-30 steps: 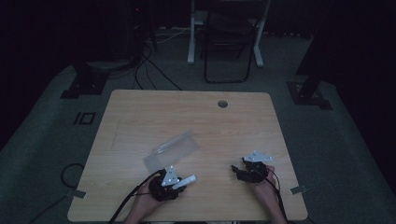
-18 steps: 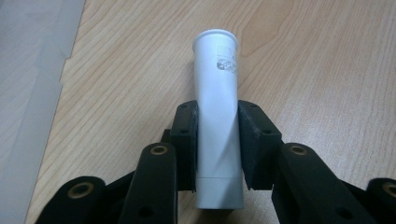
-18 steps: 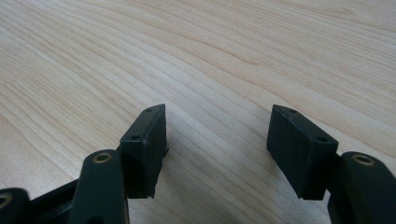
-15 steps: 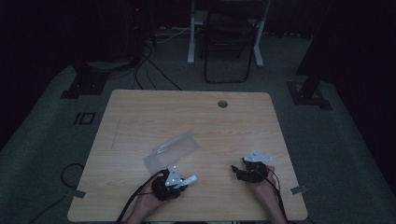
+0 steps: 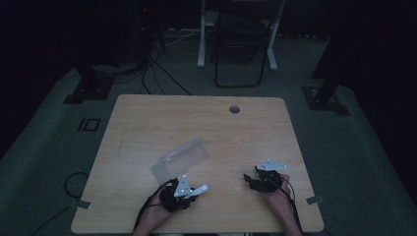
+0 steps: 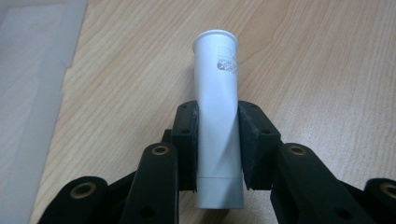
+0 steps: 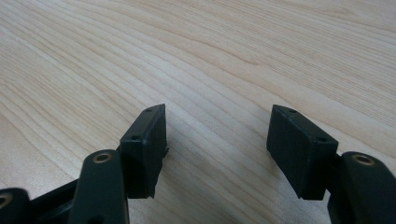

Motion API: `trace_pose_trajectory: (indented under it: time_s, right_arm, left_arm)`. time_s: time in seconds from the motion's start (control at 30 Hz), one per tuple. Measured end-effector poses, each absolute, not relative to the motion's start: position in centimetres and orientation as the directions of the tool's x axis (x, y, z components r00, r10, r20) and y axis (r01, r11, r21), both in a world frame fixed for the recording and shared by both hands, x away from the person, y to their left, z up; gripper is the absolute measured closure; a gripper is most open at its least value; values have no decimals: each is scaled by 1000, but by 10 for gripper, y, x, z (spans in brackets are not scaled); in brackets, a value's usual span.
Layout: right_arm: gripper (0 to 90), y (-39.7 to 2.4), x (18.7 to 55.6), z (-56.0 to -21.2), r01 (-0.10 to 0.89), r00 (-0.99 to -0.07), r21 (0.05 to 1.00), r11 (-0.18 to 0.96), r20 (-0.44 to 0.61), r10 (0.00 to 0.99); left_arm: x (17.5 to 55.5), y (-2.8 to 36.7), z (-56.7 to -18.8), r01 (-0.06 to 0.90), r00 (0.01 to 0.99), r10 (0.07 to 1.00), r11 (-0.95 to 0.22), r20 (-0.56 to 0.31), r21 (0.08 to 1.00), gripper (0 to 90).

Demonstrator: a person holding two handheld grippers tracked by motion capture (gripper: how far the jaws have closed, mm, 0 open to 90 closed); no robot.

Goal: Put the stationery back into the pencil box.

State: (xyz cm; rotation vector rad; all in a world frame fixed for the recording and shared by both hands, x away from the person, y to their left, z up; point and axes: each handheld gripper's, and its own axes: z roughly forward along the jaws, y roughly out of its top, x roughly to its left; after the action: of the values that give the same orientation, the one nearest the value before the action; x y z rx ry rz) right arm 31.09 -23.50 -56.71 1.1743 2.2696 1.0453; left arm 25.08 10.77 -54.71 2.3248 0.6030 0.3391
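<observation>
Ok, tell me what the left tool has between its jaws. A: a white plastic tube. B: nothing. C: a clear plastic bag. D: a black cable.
A: in the left gripper view the left tool has both black pads pressed against the sides of a white plastic tube over the wooden table.

On the wooden table (image 5: 147, 118): one white tube (image 6: 217, 116), one clear plastic bag (image 5: 181, 158), two grippers.

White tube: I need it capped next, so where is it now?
The white tube is clamped in the left gripper, near the table's front edge, just below the clear bag.
</observation>
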Motion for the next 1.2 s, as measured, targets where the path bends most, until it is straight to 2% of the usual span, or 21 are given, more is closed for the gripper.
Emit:
trace_pose_trajectory:
  time_s: [1.2]
  right_arm:
    - [378,-235,311,-567,534,-579,758,375,5,815]
  left_arm:
    - [247,119,-514,273,846,520,-613,119,741,705]
